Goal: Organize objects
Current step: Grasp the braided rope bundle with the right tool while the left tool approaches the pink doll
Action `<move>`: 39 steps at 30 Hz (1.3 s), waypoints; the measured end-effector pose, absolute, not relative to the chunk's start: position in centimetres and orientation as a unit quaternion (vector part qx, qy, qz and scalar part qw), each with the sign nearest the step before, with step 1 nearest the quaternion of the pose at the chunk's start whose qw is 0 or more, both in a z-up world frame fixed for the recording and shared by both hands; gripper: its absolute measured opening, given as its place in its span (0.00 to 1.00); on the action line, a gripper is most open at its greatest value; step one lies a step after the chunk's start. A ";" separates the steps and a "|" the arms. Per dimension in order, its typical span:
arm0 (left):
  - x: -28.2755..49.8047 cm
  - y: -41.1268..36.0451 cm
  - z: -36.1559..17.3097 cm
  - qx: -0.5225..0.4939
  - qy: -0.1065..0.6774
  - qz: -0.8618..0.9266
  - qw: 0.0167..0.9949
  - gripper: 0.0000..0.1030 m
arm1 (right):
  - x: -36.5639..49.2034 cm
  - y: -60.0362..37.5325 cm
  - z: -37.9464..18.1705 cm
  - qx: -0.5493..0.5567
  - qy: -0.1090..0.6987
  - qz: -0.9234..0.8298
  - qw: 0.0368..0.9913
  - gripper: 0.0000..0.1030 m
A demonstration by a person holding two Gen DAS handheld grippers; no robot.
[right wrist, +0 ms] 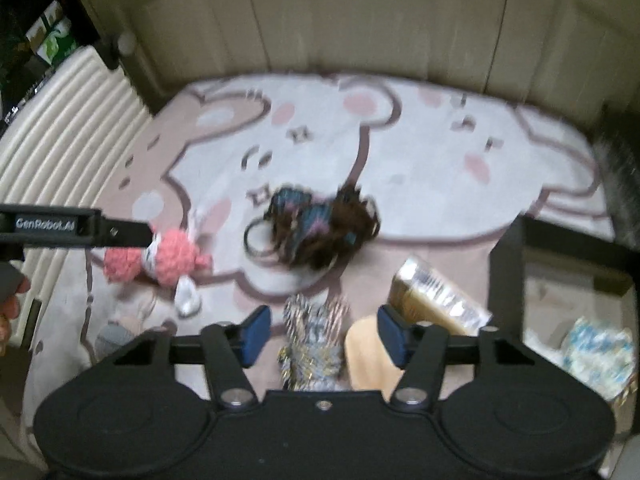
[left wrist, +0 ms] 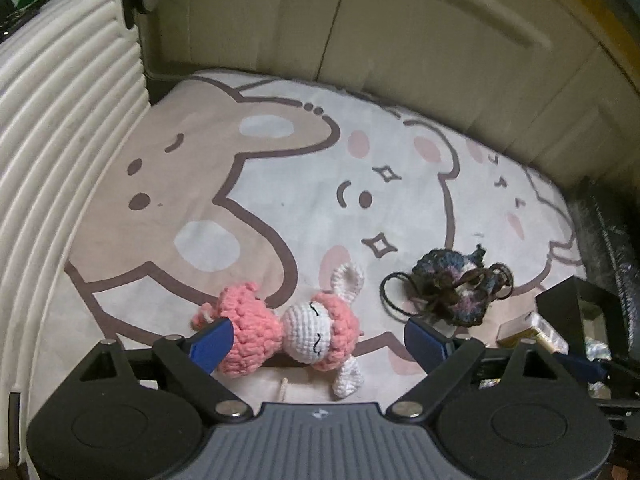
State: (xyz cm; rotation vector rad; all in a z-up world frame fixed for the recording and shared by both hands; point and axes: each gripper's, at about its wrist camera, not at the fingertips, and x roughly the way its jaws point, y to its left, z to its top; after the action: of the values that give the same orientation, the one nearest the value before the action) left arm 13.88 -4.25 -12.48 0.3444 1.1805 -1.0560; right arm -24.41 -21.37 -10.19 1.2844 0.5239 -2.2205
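Observation:
A pink and white crochet doll (left wrist: 296, 332) lies on the cartoon mat (left wrist: 256, 184). My left gripper (left wrist: 318, 344) is open and straddles it: the left pad sits against the pink body, the right pad stands clear. A dark blue-brown crochet piece with black loops (left wrist: 460, 284) lies to the right. In the right wrist view my right gripper (right wrist: 325, 334) is open over a silver tinsel bundle (right wrist: 314, 344), which rests between the pads without touching them. The doll (right wrist: 160, 260) and the dark crochet piece (right wrist: 320, 228) lie farther out.
A white ribbed case (left wrist: 60, 160) stands along the left and cream cabinet doors (left wrist: 440, 60) along the back. At the right, a gold box (right wrist: 436, 296) lies beside a black open container (right wrist: 560, 248) holding a blue-white packet (right wrist: 600, 348). A beige item (right wrist: 364, 352) lies by the tinsel.

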 end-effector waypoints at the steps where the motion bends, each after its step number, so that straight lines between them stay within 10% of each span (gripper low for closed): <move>1: 13.8 -4.5 -12.8 0.159 0.529 -0.471 0.688 0.89 | -24.6 -21.3 -10.6 0.487 0.188 -0.814 0.257 0.51; 13: 13.7 -6.6 -15.7 0.216 0.536 -0.435 0.690 0.89 | -25.7 -21.8 -14.0 0.559 0.195 -0.765 0.254 0.35; 39: 13.3 -7.9 -17.7 0.268 0.541 -0.443 0.663 0.95 | -25.9 -25.1 -17.2 0.561 0.270 -0.746 0.234 0.47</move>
State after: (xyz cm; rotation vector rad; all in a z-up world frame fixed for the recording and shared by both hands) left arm 13.34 -7.91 -17.67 0.6050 1.2216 -1.0018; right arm -25.87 -25.10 -17.17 1.5413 0.7425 -2.0494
